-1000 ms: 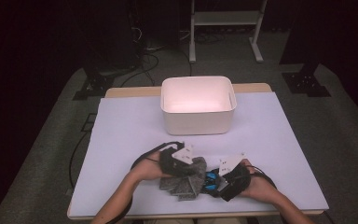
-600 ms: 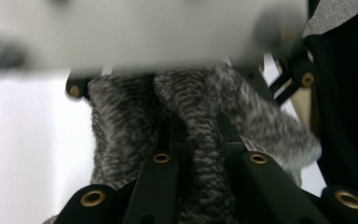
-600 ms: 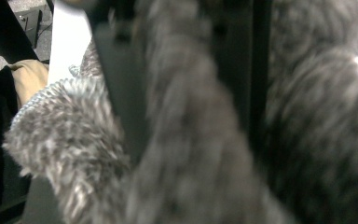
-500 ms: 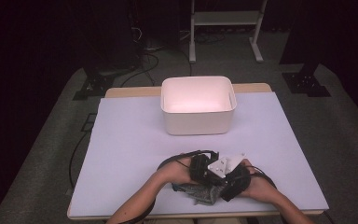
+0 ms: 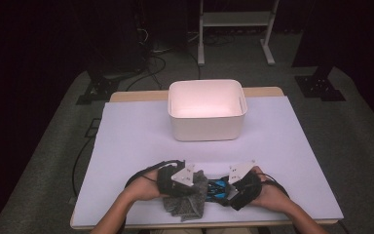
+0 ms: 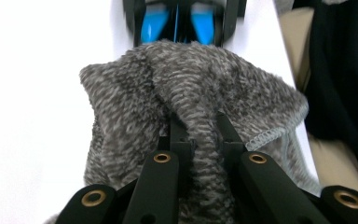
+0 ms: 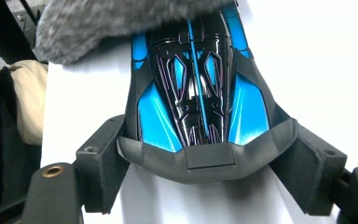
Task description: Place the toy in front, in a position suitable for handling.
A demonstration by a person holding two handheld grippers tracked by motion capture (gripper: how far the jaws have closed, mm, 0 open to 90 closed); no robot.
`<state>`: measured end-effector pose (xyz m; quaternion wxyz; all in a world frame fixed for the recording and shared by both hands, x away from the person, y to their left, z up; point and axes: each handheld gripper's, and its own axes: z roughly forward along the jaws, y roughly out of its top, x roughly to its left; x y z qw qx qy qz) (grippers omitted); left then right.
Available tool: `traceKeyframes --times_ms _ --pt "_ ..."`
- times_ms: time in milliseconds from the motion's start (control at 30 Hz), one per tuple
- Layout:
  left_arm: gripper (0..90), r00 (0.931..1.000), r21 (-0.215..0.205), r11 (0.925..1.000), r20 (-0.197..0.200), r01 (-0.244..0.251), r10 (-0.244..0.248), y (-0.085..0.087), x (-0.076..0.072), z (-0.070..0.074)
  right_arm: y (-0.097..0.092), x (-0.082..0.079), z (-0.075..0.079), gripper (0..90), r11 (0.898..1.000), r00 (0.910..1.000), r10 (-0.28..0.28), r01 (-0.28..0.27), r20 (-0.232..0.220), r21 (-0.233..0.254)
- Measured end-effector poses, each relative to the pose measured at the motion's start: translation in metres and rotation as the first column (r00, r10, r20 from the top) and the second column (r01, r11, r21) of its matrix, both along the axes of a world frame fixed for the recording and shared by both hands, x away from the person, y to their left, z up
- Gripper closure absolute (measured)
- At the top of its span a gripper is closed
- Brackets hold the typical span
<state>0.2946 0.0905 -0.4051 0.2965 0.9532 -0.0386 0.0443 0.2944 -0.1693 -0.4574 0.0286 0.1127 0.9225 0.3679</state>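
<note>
1. Grey cloth point(image 6: 191, 116) bunched right at the left gripper point(image 6: 198, 135); its jaws are pinched together on a ridge of the fabric, the rest spilling out to both sides on the white table point(image 5: 126, 141);
2. Blue-and-black toy car point(image 7: 198, 88) sits just beyond the cloth from the left gripper, its nose touching the fabric's far edge;
3. Right gripper point(image 7: 200, 154) has the car's tail wedged between its jaws, spread wide and clamped on both sides; cloth overhangs the car's far end;
4. In the high view both grippers face each other near the table's front edge, cloth and car between them;
5. White bin point(image 5: 207, 109) stands well beyond both grippers, mid-table.
</note>
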Motion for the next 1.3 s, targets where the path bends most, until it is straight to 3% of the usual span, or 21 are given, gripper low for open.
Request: traceKeyframes --times_ms 133,200,267,333,367,400,433,467,533,567,600,633,800,933,967,1033,1167,1233,1300 --pt "81.5 0.9994 -0.017 0.9993 -0.012 -0.034 0.034 0.013 -0.001 -0.004 0.002 -0.002 0.002 21.8 1.0 0.9997 0.0 0.0 0.024 -0.02" --pt "81.4 0.9994 -0.019 0.9993 -0.013 -0.031 0.031 0.013 -0.001 -0.005 0.003 -0.002 0.005 21.6 0.999 0.9996 0.002 -0.001 0.027 -0.054" --pt "81.3 0.9995 -0.024 0.9993 -0.012 -0.029 0.029 0.011 -0.001 -0.006 0.004 -0.003 0.008 19.8 0.997 0.9981 0.013 -0.008 0.06 -0.081" --pt "81.4 0.9996 -0.026 0.9994 -0.016 -0.025 0.025 0.01 0.0 -0.006 0.004 -0.003 0.01 20.1 0.998 0.999 0.011 -0.008 0.043 -0.068" --pt "81.4 0.9996 -0.025 0.9994 -0.016 -0.024 0.024 0.009 0.002 -0.006 0.003 0.002 0.012 20.6 1.0 0.9998 0.011 -0.012 -0.013 -0.023" --pt "81.4 0.9996 -0.025 0.9994 -0.016 -0.024 0.024 0.009 0.002 -0.006 0.003 0.002 0.012 20.6 1.0 0.9998 0.011 -0.012 -0.013 -0.023" --pt "81.4 0.9997 -0.027 0.9994 -0.009 -0.024 0.024 0.008 0.003 -0.004 0.001 0.007 0.014 20.8 1.0 0.9983 -0.001 0.002 -0.058 0.014" --pt "81.4 0.9995 -0.035 0.999 -0.013 -0.029 0.029 0.008 0.003 -0.003 0.001 0.008 0.014 21.0 1.0 0.9973 -0.009 0.011 -0.073 0.025" --pt "81.4 0.9995 -0.038 0.9988 -0.013 -0.029 0.029 0.008 0.004 -0.002 0.002 0.008 0.014 21.3 1.0 0.9974 -0.004 0.006 -0.072 0.025" --pt "81.4 0.9995 -0.034 0.999 -0.014 -0.03 0.029 0.007 0.005 -0.002 0.008 0.006 0.01 19.9 1.0 0.9983 0.003 -0.004 -0.058 -0.012" --pt "81.4 0.9995 -0.027 0.9993 -0.015 -0.027 0.027 0.007 0.006 -0.003 0.008 0.006 0.01 19.9 1.0 0.9983 0.003 -0.004 -0.058 -0.012" --pt "81.3 0.9995 -0.03 0.9991 -0.014 -0.029 0.029 0.006 0.006 -0.003 0.014 0.002 0.003 20.9 0.999 1.0 0.007 -0.007 -0.001 -0.05" --pt "81.4 0.9994 -0.039 0.9987 -0.012 -0.034 0.033 0.008 0.009 0.0 0.015 -0.003 0.006 23.5 0.998 0.9979 0.032 -0.029 0.056 -0.049" --pt "81.3 0.9986 -0.05 0.9974 -0.012 -0.052 0.051 0.006 0.017 0.008 0.016 0.0 0.015 23.5 0.994 0.9897 0.063 -0.051 0.128 -0.099" --pt "81.3 0.9986 -0.05 0.9974 -0.012 -0.052 0.051 0.006 0.017 0.008 0.016 0.0 0.015 23.5 0.994 0.9897 0.063 -0.051 0.128 -0.099" --pt "81.3 0.9985 -0.062 0.9966 -0.013 -0.055 0.054 0.003 0.021 0.011 0.017 0.005 0.02 23.5 0.99 0.9833 0.078 -0.058 0.164 -0.126" --pt "81.3 0.9982 -0.074 0.9955 0.0 -0.06 0.06 -0.007 0.031 0.02 0.017 0.019 0.031 23.4 0.977 0.9599 0.119 -0.068 0.254 -0.203" --pt "81.4 0.9979 -0.041 0.997 0.0 -0.065 0.065 -0.013 0.038 0.013 0.015 0.022 0.029 23.4 0.976 0.9488 0.126 -0.067 0.29 -0.206" --pt "81.4 0.9977 -0.034 0.9973 -0.021 -0.065 0.065 -0.015 0.039 0.007 0.014 0.021 0.025 23.4 0.978 0.9471 0.122 -0.063 0.297 -0.201"
